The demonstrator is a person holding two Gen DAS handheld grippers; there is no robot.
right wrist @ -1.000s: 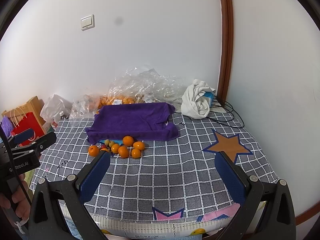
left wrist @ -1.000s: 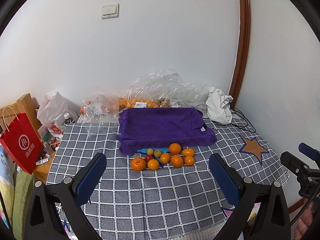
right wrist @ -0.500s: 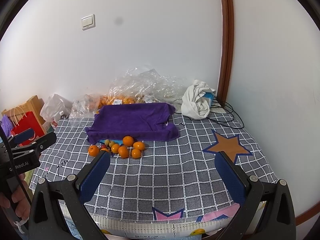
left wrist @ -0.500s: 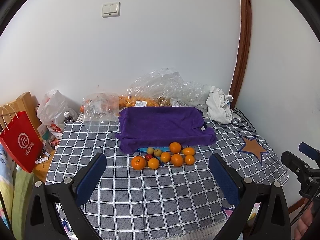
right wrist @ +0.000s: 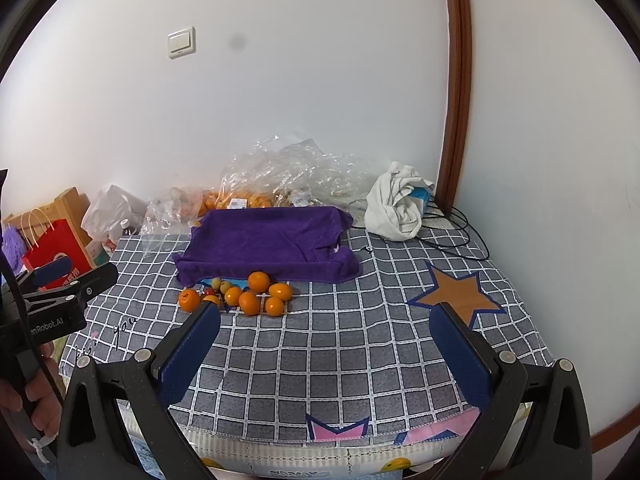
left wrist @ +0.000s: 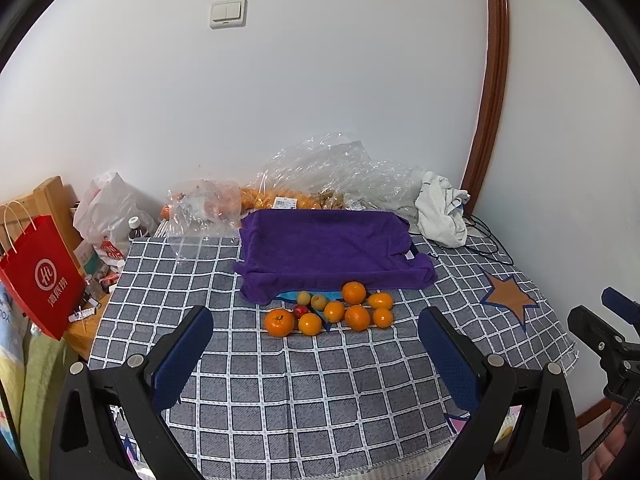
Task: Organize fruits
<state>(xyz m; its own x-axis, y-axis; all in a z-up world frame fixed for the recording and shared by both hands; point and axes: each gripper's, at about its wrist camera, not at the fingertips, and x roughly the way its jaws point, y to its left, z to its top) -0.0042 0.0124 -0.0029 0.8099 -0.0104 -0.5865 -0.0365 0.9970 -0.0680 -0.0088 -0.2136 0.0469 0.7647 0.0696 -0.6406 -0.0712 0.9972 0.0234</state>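
Almost nothing has changed over the last second: the left gripper (left wrist: 316, 350) and right gripper (right wrist: 326, 344), both released and empty, still hover short of the fruits. The oranges (left wrist: 354, 312) cluster beside the purple towel (left wrist: 328, 248) on the checked bench (left wrist: 320, 400). Organizing hasn't begun.

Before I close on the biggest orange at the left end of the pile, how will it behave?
The biggest orange is round and sits free on the checked cloth, so a nudge would probably roll it. Its rind looks firm, likely tolerating a moderate squeeze. The small red fruit beside it may get bumped.
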